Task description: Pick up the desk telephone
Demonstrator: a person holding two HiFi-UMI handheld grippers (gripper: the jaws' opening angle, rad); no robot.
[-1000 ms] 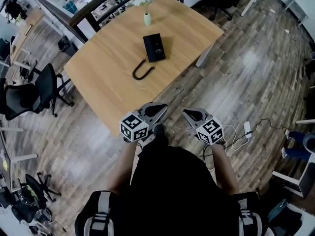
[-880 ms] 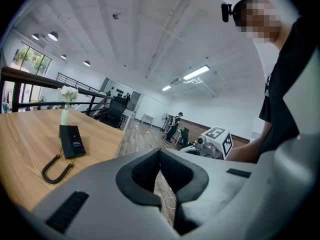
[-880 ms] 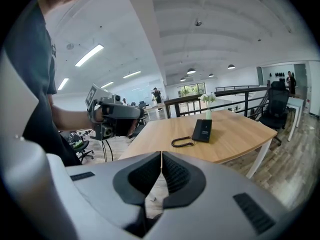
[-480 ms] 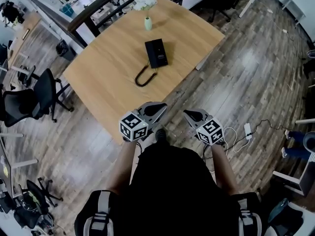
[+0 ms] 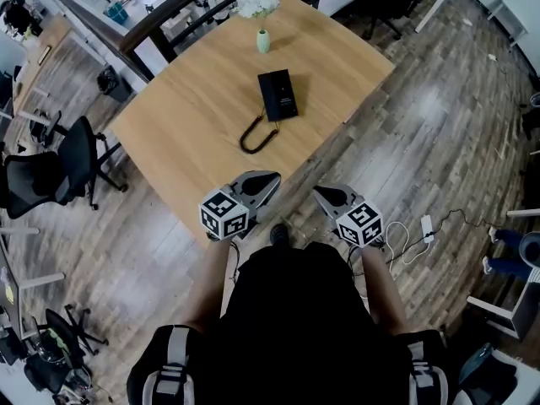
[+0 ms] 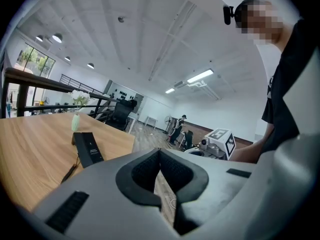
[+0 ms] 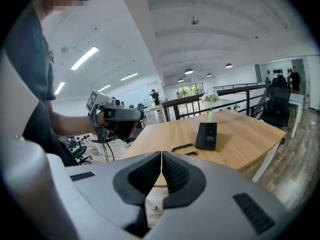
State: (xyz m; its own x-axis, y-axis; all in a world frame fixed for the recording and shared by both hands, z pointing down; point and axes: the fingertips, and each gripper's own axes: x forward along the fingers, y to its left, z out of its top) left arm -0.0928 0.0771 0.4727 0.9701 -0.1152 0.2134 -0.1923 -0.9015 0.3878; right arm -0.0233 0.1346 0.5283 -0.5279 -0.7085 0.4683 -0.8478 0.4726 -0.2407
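A black desk telephone [image 5: 278, 94] lies flat near the middle of the wooden table [image 5: 186, 116], its coiled cord [image 5: 256, 133] looping toward me. The left gripper view shows the telephone [image 6: 88, 149] at the left, and the right gripper view has the telephone [image 7: 206, 135] right of centre. My left gripper [image 5: 272, 176] hangs over the table's near edge, shut and empty. My right gripper [image 5: 317, 193] is beside it over the floor, also shut with nothing between its jaws. Both are well short of the phone.
A small green vase with white flowers [image 5: 262, 39] stands just beyond the phone. Black office chairs [image 5: 59, 160] sit left of the table. A white power strip and cable [image 5: 424, 224] lie on the floor at my right. Railings and desks [image 5: 152, 15] line the far side.
Both grippers have advanced toward the table; the left one now reaches over its near edge. The telephone has not moved on the table.
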